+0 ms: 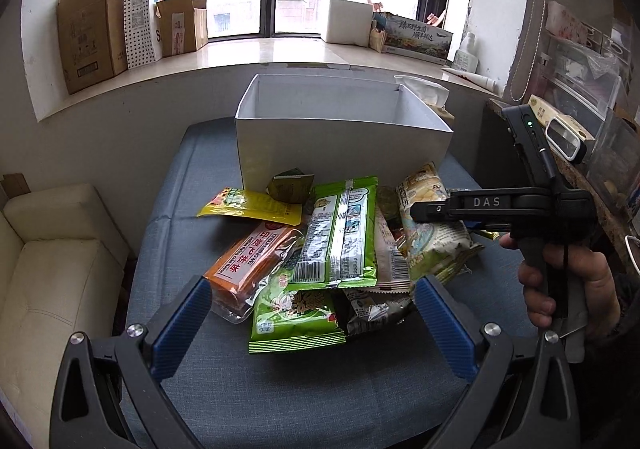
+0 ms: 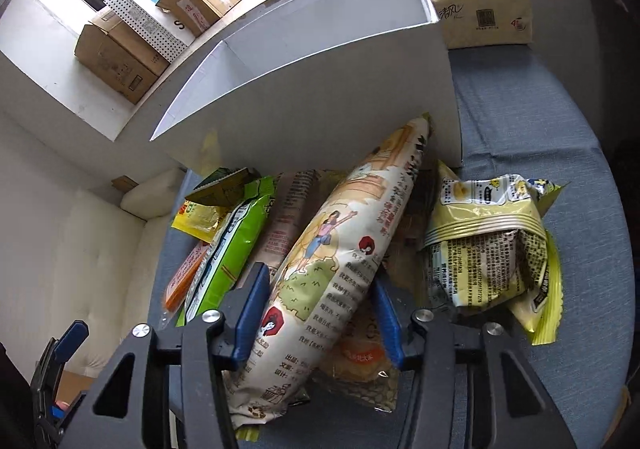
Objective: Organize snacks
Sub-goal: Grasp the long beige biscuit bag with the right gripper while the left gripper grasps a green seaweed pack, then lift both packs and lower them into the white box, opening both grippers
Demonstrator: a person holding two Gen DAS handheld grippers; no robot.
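cream packet clamped by the right tool, white box not yet filled

the step in hand is judged to be the first pick from the snack pile: the white box is seen with nothing inside as far as its interior shows, and every packet lies in front of it on the blue-grey surface.

the right tool is closed on the long cream illustrated packet; its blue pads are pressed against both sides of the packet's lower half, while the packet's far end points toward the front wall of the white box, close to it or touching, which cannot be told. whether the packet is already lifted off the pile cannot be told either.

the left tool is held wide apart and empty, on the near side of the pile from the white box, with nothing between its pads.

just in front of the white box a yellow pouch and a small dark sachet are seen; nearer lie an orange wafer pack and a green packet. to the right of the cream packet a crumpled yellow-green bag rests.

the next move is judged to call for the cream packet being raised clear of its neighbours, carried over the near wall of the white box and lowered inside before the grip is released. the packet is long and soft, so sagging and catching on the rim should be guarded against.
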